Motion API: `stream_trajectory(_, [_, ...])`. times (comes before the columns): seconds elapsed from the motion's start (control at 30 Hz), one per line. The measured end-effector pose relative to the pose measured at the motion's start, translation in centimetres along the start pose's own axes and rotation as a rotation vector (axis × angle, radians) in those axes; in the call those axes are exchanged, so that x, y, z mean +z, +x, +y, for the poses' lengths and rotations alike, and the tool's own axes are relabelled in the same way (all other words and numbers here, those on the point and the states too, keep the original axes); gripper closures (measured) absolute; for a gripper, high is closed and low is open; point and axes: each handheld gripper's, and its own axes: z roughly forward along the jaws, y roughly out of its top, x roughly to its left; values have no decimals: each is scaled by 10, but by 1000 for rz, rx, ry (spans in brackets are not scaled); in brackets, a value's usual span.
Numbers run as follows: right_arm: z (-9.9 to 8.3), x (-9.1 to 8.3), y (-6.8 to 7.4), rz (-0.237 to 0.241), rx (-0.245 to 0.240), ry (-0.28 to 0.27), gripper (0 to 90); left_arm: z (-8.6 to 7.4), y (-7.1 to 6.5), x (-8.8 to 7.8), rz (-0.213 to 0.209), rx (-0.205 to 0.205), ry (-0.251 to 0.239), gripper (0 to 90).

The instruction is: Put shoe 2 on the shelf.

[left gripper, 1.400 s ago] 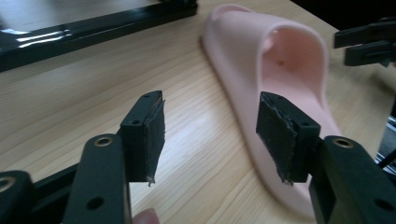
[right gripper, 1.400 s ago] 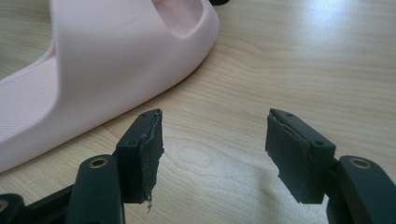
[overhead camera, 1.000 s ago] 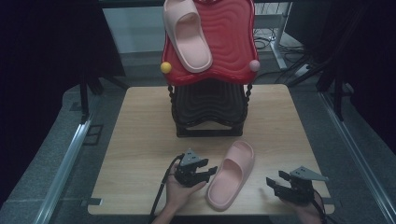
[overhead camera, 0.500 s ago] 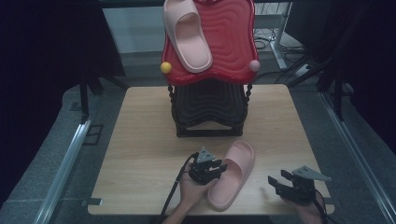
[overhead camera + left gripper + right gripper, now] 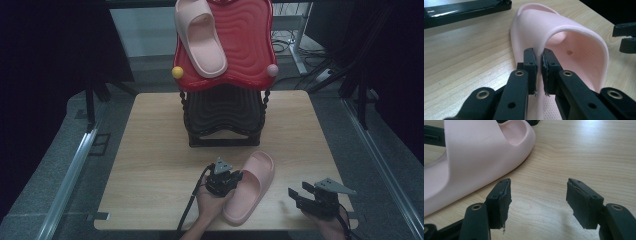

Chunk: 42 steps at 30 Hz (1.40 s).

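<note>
Pinching the strap edge of the pink slipper (image 5: 564, 42) lying near on the desk (image 5: 150, 165), my left gripper (image 5: 538, 62) has just been closing; my right gripper (image 5: 539, 202) hangs wide open, holding nothing.

The work surface is a rectangular table (image 5: 150, 165) with a light wood-grain top, and its long edges run left to right in the high view. A black tiered rack (image 5: 223, 120) stands directly on the far middle of the top and carries a red wavy panel (image 5: 245, 40) on which a pink slipper (image 5: 200, 37) lies; a second pink slipper (image 5: 250, 192) lies sole-down on the near part of the top, toe toward the rack. The rest of the wood surface around these two items is bare.
</note>
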Motion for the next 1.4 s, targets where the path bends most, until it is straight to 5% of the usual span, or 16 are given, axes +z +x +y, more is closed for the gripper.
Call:
stream_trajectory(0.5, [-1,-4,-6,-26,28,-20,367,1,-2,-10,5,9,-57,855])
stream_trajectory(0.87, [2,-4,-6,-33,27,-26,367,0,5,-43,2,-14,-150,853])
stream_trajectory(1.1, [1,0,-7,-37,32,-16,367,-4,14,-72,43,-35,-247,854])
stream_trajectory(1.4, [3,16,-5,-36,32,10,349,-5,23,-97,79,-58,-313,854])
